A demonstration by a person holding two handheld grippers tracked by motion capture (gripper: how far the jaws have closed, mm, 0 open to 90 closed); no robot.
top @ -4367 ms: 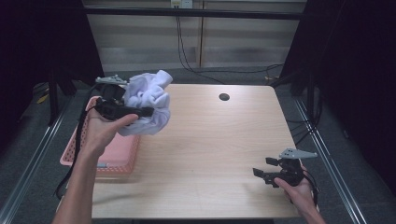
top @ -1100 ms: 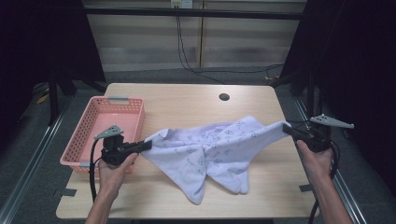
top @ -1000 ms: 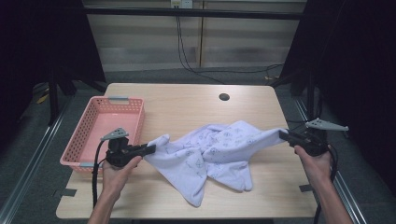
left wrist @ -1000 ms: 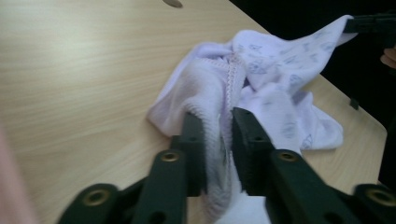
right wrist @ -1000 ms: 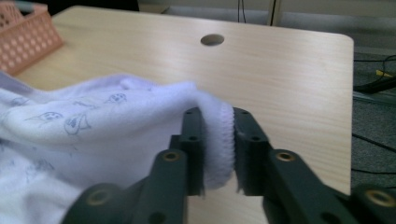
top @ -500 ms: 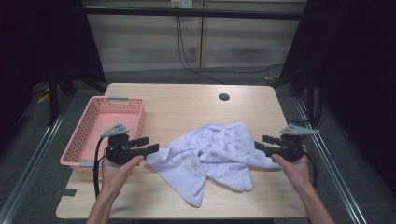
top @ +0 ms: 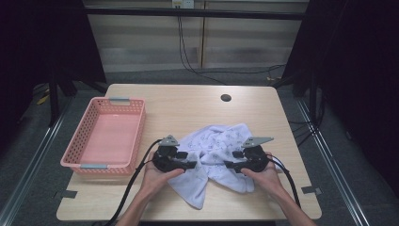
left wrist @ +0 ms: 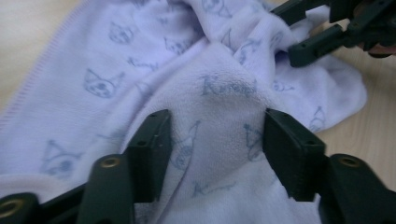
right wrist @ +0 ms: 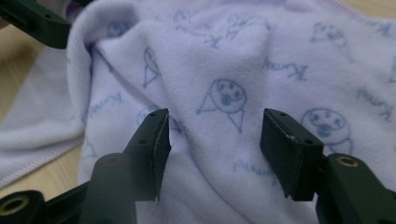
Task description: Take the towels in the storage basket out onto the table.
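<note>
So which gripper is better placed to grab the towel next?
Left, slightly: the left gripper has a raised ridge of the towel between its open jaws. The right gripper faces flatter cloth.

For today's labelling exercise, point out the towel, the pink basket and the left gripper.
towel [top: 217, 141]: high view, printed upper middle of the cloth.
pink basket [top: 137, 127]: high view, right wall.
left gripper [left wrist: 215, 140]: left gripper view, midway between its jaws.

high view: table [top: 188, 101] seen from above the person's side, facing forward and down, far off | left gripper view: towel [left wrist: 224, 98] viewed along its jaws, very close | right gripper view: same towel [right wrist: 243, 70] faced close | shared: towel
</note>
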